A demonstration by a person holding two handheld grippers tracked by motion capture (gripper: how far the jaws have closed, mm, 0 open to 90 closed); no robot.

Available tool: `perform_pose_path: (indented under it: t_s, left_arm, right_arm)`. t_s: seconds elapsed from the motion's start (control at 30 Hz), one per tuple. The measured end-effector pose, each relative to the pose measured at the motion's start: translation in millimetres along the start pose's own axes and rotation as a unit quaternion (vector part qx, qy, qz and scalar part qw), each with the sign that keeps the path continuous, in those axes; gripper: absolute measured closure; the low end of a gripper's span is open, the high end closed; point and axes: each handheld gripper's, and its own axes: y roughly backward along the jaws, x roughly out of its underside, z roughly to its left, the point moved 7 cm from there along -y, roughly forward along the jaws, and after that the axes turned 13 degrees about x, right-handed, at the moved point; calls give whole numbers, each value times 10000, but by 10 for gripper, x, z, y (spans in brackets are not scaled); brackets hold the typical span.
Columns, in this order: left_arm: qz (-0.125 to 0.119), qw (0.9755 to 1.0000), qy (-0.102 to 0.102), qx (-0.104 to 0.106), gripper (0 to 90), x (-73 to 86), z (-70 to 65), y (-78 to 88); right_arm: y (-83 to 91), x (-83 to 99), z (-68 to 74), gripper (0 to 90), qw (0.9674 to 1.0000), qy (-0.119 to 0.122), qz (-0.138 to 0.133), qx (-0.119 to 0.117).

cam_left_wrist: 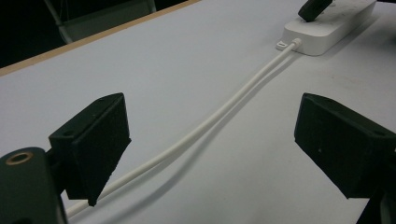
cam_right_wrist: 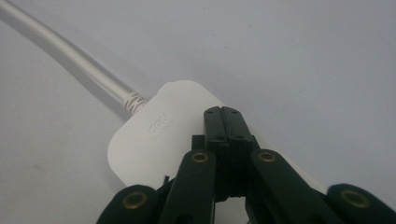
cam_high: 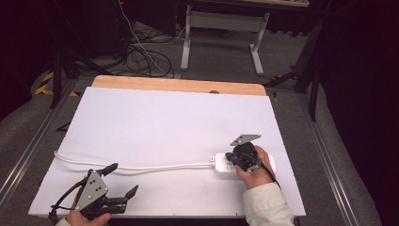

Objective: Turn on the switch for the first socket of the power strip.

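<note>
Nearest the high camera, the left gripper (cam_high: 123,181) rests at the sheet's near-left corner, jaws spread wide with nothing between the pads; its hand is cut off by the frame's bottom edge; the white cable (cam_left_wrist: 219,117) runs beneath those jaws toward the power strip (cam_high: 223,165) at near right; the right gripper (cam_right_wrist: 222,114) — jaws pressed together — sits on the strip's top, hiding most of it; grey lettering there is too faint to read.
</note>
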Motion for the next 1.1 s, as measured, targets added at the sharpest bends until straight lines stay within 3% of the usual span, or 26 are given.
perform_pose_path:
  t_s: [0.47, 0.6, 0.67, 1.1]
  left_arm:
    - [5, 10000, -19, -17, 108, -3, 7, 1]
    - [0, 10000, 12, 1, 108, -3, 16, -1]
    - [3, 10000, 3, -6, 108, -3, 19, -3]
    - [-7, 10000, 24, -11, 107, -1, 16, 4]
  right_arm:
    - [-6, -9, -6, 900, 10000, -38, 17, 22]
    - [56, -29, -22, 900, 9998, -149, -151, -6]
    - [122, -72, -19, 900, 9991, -215, -365, -64]
    - [413, -208, -6, 900, 9959, -90, -899, 29]
